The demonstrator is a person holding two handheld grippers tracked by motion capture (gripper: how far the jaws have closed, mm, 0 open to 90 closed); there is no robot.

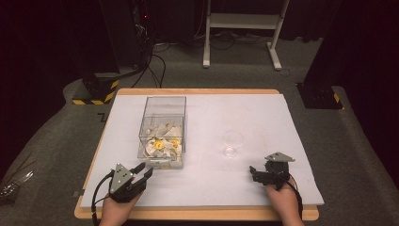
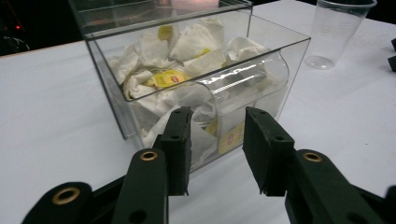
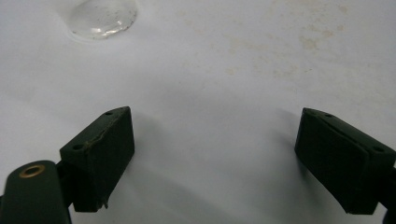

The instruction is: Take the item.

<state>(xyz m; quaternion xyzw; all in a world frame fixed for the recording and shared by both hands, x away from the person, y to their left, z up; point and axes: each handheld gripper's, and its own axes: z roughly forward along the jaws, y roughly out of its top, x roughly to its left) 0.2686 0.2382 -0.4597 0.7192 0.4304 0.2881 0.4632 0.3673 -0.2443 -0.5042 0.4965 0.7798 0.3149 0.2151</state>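
The left gripper (image 2: 217,154) has two black jaws with a gap between them, and nothing is in the gap. Just past them stands a clear plastic box (image 2: 261,56) on the white table (image 2: 46,107). The box is full of white tea bags (image 2: 196,42) (some have yellow tags). Off to the right stands a clear plastic cup (image 2: 338,30), apart from the box.

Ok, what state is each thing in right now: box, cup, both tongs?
Clear box: upright, open at the top, part full of tea bags.
Plastic cup: upright, empty, standing apart from the box.
Left tongs: open, nothing between them, just short of the box front.
Right tongs: wide open, empty, over the white table.
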